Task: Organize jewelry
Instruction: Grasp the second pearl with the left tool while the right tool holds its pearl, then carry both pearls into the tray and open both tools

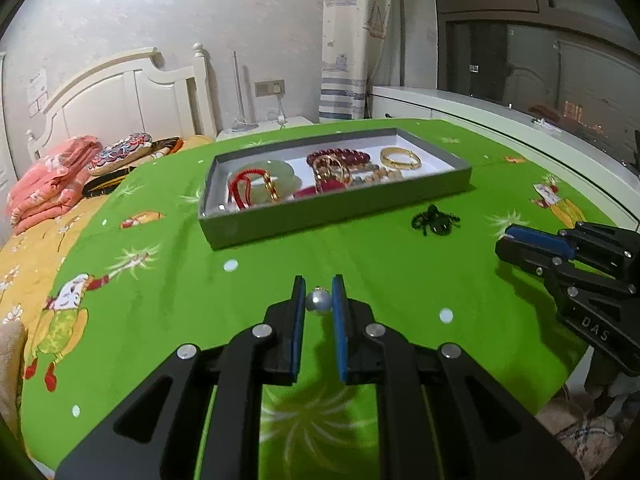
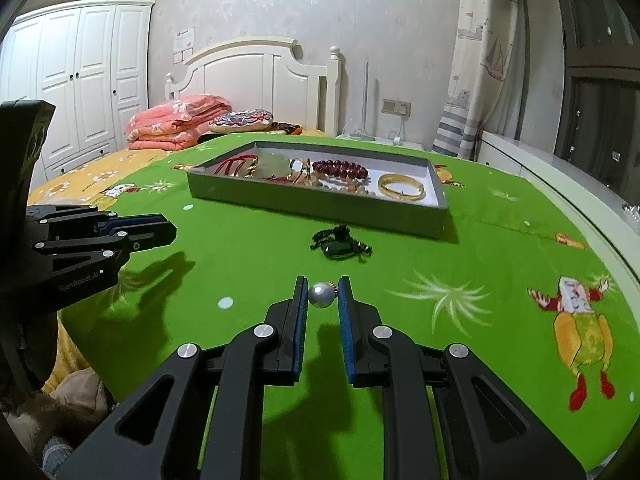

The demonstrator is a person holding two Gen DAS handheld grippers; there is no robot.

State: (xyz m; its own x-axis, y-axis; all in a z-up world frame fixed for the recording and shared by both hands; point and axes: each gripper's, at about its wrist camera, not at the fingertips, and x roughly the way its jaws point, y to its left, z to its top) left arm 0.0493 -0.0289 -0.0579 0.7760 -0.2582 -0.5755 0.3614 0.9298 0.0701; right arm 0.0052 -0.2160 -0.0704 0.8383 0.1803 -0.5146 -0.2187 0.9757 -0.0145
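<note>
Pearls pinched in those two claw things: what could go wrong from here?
1. The left gripper holds the left pearl and the right gripper holds the right pearl only near the fingertips. These are round, smooth beads, so either might slip out and roll across the green cloth.
2. The dark green pendant lies before the grey tray, so a low pass could snag its cord.
3. The tray is crowded, so a pearl may get lost among the bracelets.

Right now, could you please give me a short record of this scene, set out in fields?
left gripper: shut on a pearl
right gripper: shut on a second pearl
tray: grey, holds a gold bangle, red bead bracelet, jade ring
loose item: dark green piece on the green cloth, in front of the tray
</note>
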